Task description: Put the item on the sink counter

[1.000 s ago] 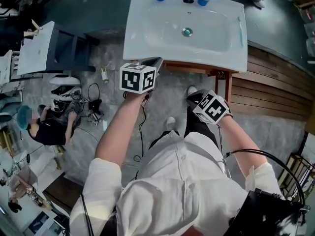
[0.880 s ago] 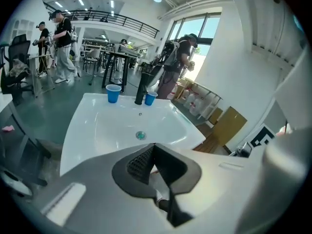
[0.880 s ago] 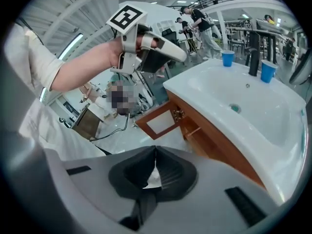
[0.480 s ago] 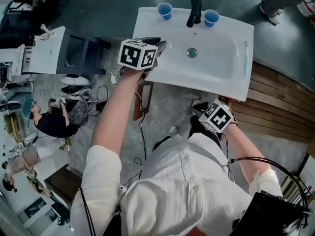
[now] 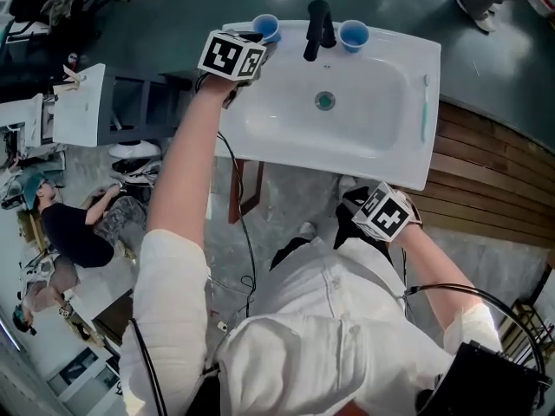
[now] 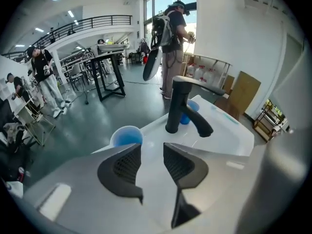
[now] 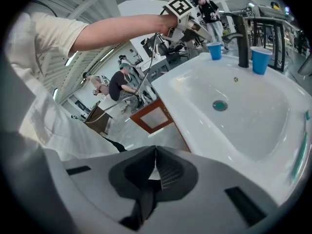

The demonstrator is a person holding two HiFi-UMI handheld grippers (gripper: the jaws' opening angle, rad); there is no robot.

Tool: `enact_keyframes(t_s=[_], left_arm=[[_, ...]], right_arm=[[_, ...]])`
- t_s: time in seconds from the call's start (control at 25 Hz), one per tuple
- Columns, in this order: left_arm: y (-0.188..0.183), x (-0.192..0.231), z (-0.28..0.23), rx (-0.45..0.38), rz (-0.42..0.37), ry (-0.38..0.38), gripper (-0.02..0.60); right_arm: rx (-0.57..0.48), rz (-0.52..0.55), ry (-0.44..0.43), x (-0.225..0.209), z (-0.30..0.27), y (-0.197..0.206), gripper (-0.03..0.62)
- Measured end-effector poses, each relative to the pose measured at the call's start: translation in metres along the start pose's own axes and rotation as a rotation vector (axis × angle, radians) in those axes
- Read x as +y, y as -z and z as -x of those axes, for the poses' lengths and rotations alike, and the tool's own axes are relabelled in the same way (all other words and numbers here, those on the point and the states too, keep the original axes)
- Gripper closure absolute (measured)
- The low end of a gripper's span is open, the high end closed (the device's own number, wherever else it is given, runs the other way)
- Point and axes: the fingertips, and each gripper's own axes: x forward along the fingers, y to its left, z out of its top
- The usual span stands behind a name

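Item for this job looks to be the blue cup (image 5: 264, 27). It stands upright at the back edge of the white sink bench (image 5: 238, 124), in the upper left of the head view, just left of the black tap (image 5: 316, 29). A second blue cup (image 5: 353, 35) stands on the other side of the tap.

The left gripper (image 6: 152, 155) hangs over that back corner. Its jaws have just been opening and now stand wide apart, with only bare white bench between them. In the left gripper view the cup sits just past the left jaw, near it but not inside the gap.

To do this well, I think the gripper should slide toward the cup so one jaw goes on each side, then close softly on the middle of its wall. A thin cup can squash or tip, and the tap is close, so go slow.

The left arm (image 5: 186, 172) is stretched out long toward the upper left, and its gripper tips downward. The right gripper (image 7: 155, 167) is closed with nothing in it. It is held low near the body, by the front edge of the bench.
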Motion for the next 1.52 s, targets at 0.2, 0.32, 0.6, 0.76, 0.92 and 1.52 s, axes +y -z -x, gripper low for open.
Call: enact_keyframes(t_s=[0.2, 0.32, 0.6, 0.76, 0.92, 1.52], left_arm=[[0.0, 0.01, -0.03, 0.107, -0.056, -0.018, 0.456], [0.003, 0.015, -0.042, 0.194, -0.134, -0.061, 0.456], [0.01, 0.017, -0.062, 0.298, -0.239, -0.14, 0.548], [0.014, 0.012, -0.058, 0.281, -0.24, -0.141, 0.555], [0.014, -0.002, -0.035, 0.221, -0.204, -0.125, 0.557], [0.1, -0.093, 0.07, 0.116, -0.184, 0.019, 0.56]], right_arm=[[-0.019, -0.048, 0.003, -0.01, 0.011, 0.012, 0.589], [-0.022, -0.07, 0.004, -0.019, 0.016, 0.02, 0.589], [-0.034, -0.1, -0.003, -0.02, 0.017, 0.031, 0.589], [-0.036, -0.092, 0.007, -0.021, 0.017, 0.032, 0.589], [-0.045, -0.081, 0.02, -0.017, 0.016, 0.028, 0.589], [-0.065, -0.062, 0.068, 0.062, -0.032, 0.012, 0.589]])
